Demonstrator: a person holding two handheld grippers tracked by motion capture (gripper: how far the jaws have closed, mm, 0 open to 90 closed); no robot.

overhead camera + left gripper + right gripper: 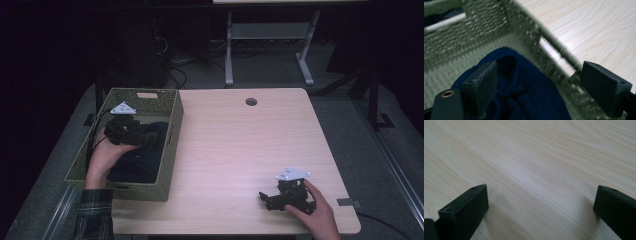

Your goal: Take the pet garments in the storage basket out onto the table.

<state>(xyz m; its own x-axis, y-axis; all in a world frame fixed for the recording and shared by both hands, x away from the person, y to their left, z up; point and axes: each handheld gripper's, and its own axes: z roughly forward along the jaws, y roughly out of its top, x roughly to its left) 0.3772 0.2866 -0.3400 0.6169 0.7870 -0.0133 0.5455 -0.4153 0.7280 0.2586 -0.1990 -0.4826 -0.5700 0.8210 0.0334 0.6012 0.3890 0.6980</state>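
From the high view, a person works at a pale wood surface [240, 150] with a claw in each hand. The left claw [145, 138] hangs inside a green woven basket [172, 145] that sits at the surface's left edge, just above a dark blue cloth [137, 165] lying on the basket's floor. The right claw [264, 199] rests low over bare wood near the surface's front right corner, well apart from the basket, its tips pointing left. A round cable hole [251, 101] marks the far side of the surface.

In the left gripper view, the left claw [544, 82] stands wide apart and holds nothing. One jaw hangs over the folds of the dark blue cloth [524, 95], the other over the basket [486, 25] wall with its handle slot, the wood surface [586, 30] beyond it. Whether the jaw touches the cloth cannot be told.

In the right gripper view, the right claw [541, 205] is likewise spread wide and empty, both jaws low over the bare wood surface [536, 157].
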